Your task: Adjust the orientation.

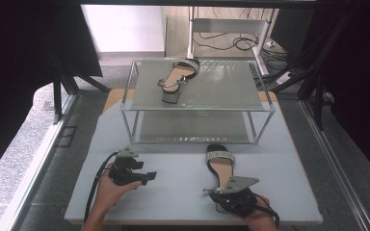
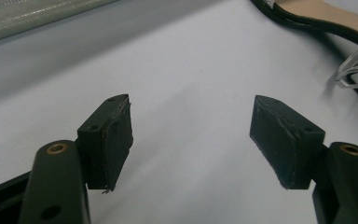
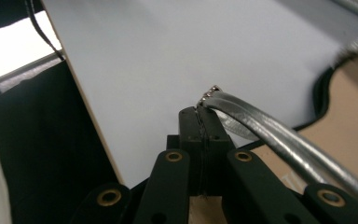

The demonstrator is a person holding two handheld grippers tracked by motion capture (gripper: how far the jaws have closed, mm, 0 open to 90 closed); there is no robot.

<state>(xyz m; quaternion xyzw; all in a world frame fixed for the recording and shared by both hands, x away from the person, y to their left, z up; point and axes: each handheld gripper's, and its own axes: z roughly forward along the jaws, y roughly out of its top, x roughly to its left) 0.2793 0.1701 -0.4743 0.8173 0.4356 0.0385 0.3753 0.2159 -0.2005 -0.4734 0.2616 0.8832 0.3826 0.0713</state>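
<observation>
Here the right claw [image 3: 200,114], jaws clenched, pinches the silver ankle strap [image 3: 261,130] of the black block-heeled sandal with a rhinestone toe band [image 1: 220,166], which lies on the pale grey tabletop [image 1: 173,187] before the two-tier glass-and-metal shoe rack [image 1: 197,103]. Best to lift gently, since the thin strap could slip. The left claw [image 2: 191,140] is released, holding nothing. No readable writing shows.

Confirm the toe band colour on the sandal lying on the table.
Glittery silver, on the sandal; clearest in the high view.
</observation>
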